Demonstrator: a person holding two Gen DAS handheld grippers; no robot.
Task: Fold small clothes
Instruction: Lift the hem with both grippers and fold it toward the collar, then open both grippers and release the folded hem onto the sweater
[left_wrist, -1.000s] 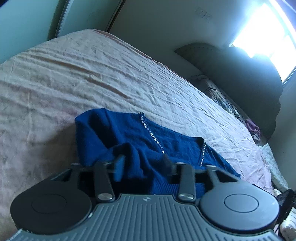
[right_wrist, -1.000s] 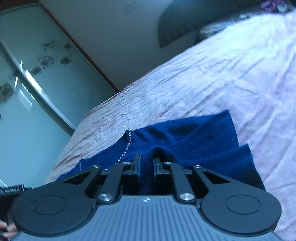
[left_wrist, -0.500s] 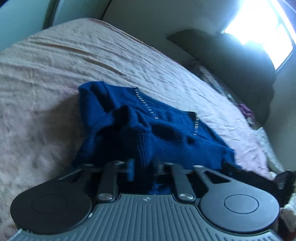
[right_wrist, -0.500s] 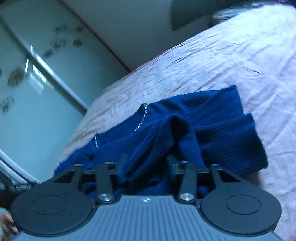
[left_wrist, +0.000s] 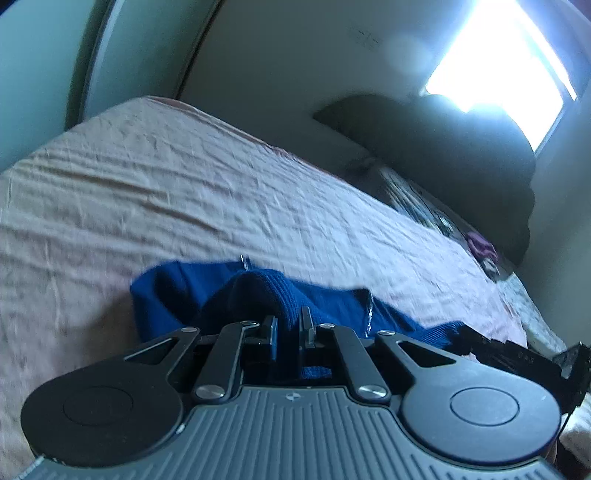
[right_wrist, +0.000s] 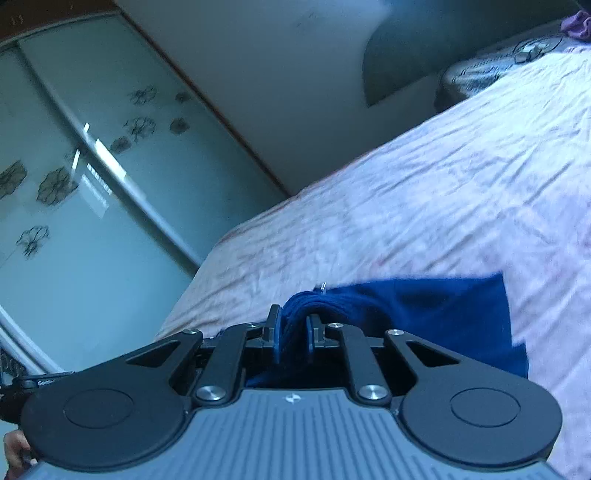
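A small dark blue knit sweater (left_wrist: 184, 291) with a sparkly trim lies bunched on the pink bedsheet (left_wrist: 184, 192). My left gripper (left_wrist: 289, 325) is shut on a raised fold of its ribbed knit. In the right wrist view the same sweater (right_wrist: 443, 314) spreads to the right, and my right gripper (right_wrist: 293, 325) is shut on another bunched fold of it. Both grippers hold the cloth lifted a little off the sheet (right_wrist: 424, 206). The part of the sweater under the gripper bodies is hidden.
Dark pillows (left_wrist: 461, 166) and a patterned cushion (left_wrist: 417, 203) lie at the head of the bed under a bright window (left_wrist: 509, 55). A frosted sliding wardrobe door (right_wrist: 74, 184) with flower prints stands beside the bed. The other gripper (left_wrist: 517, 354) shows at the right.
Both grippers have closed on folds of the sweater; the left was open a second ago, the right was open half a second ago. The sweater now sits lower and closer in both views.
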